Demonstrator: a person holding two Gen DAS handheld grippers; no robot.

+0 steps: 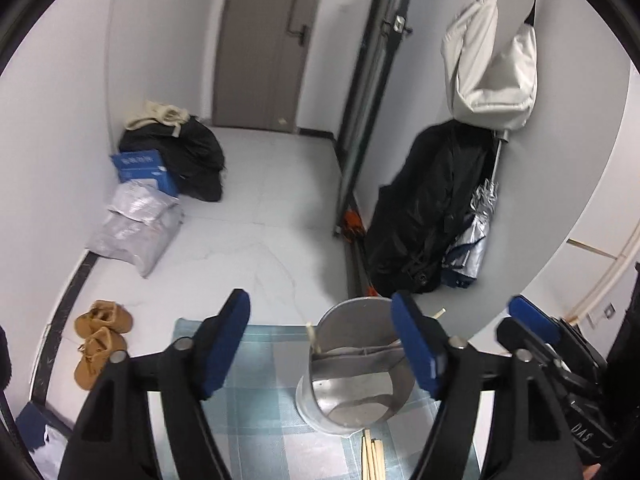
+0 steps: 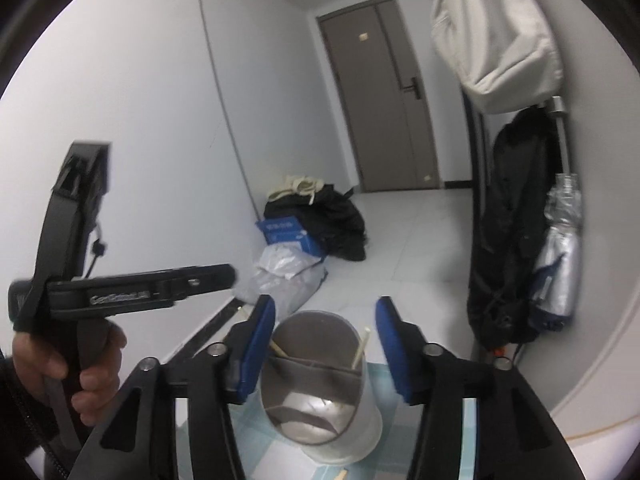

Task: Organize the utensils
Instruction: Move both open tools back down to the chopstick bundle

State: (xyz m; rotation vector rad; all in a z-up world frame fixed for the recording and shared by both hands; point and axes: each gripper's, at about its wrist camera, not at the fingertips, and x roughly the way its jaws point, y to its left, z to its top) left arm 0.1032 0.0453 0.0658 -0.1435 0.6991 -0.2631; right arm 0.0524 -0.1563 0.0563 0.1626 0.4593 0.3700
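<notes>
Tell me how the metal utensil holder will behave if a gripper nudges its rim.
The metal utensil holder looks thin-walled, so probably light and easy to shove. It stands tall on the checked cloth, so a rim nudge may tip it. Its smooth wall could slip between jaws.

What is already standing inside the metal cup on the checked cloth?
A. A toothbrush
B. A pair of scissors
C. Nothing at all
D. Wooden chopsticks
D: pale wooden chopsticks lean against the divider inside the metal cup, their tips poking above its rim in both views, while more chopsticks lie on the checked cloth in front of it.
</notes>
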